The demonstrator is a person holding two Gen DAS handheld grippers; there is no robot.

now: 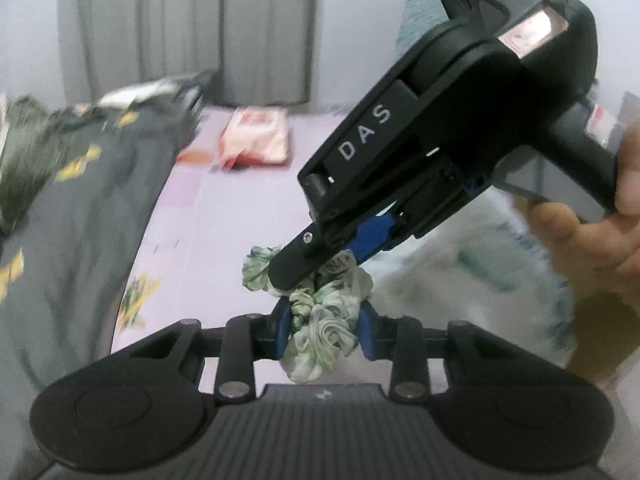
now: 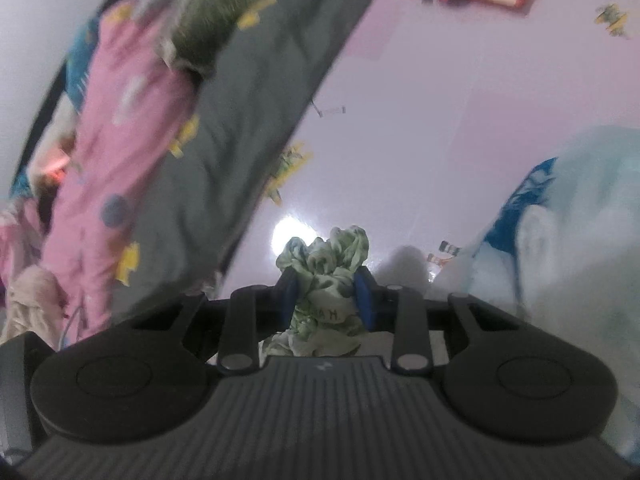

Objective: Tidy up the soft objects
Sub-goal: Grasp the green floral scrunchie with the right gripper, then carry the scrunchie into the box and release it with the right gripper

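Fingers of both tongs are closed on the same thing: a small bunched green-and-white floral cloth (image 1: 320, 320). The left gripper (image 1: 324, 332) pinches its lower part between blue pads (image 1: 282, 330), narrowed to the width of the bundle. The right gripper (image 1: 316, 268) comes in from above and to the right, its dark tip pressed into the upper folds; in its own view the right gripper (image 2: 326, 296) has its blue pads (image 2: 363, 294) squeezed against the cloth too, with a printed label facing the lens.

Held at two places like this, the cloth is probably being stretched or passed across so it can be folded or laid flat; that is a judgement, not something shown. It hangs just above the pale pink bedsheet (image 1: 224, 220), apparently clear of it.

Room to work is the open strip of sheet ahead. On the left it is bounded by the edge of a dark grey blanket with yellow shapes (image 1: 80, 184), and beyond that, in the right view, a pink patterned garment (image 2: 120, 128). On the right a white and blue-green fluffy fabric (image 1: 460, 264) crowds close to the grippers. A folded peach-coloured item (image 1: 256, 140) lies well apart at the far end, before grey curtains (image 1: 180, 28). The person's right hand (image 1: 592, 232) grips the handle.
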